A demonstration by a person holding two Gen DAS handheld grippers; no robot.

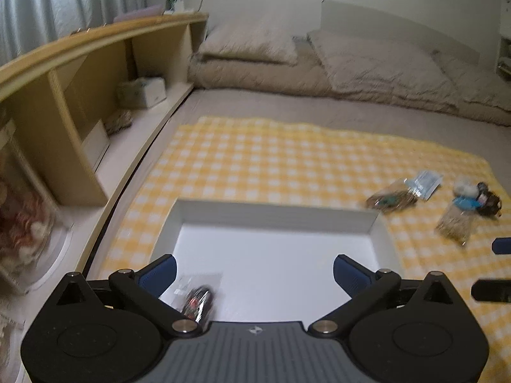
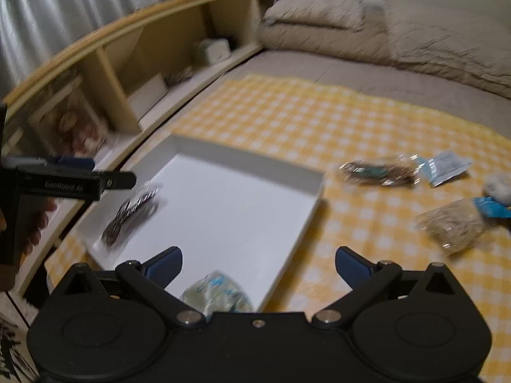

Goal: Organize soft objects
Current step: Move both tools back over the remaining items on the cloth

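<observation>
Step in hand: release just completed, as judged from the layout. Both tools stand over the white tray [image 1: 274,214], which lies on the yellow checked cloth [image 1: 287,159] spread over the bed.

Left gripper [image 1: 254,273]: jaws spread wide, nothing between the blue pads. A clear packet with dark and red contents [image 1: 198,300] lies on the tray floor at the near left corner, under the left finger.

Right gripper [image 2: 258,265]: jaws spread wide, nothing clamped. A pale bag with blue-green print [image 2: 217,293] lies at the near edge of the tray, directly below the jaws; motion blur makes it uncertain whether it rests fully inside the rim. The dark packet shows in this view too, at the far left of the tray, beside the left tool.

Items not yet sorted, all on the cloth to the right of the tray and apart from it:
- brown packet [image 2: 377,172], nearest the tray;
- blue-and-clear sachet [image 2: 445,167], just beside the brown packet;
- bag of pale strands [image 2: 453,226];
- small cluster of blue, white and dark pieces [image 1: 476,196], beyond that bag.

Next move, as a judgement: carry one open gripper to the right, toward the brown packet. Approach from above with the pads either side of the packet, then close gently; thin film tends to slide and crumple.
</observation>
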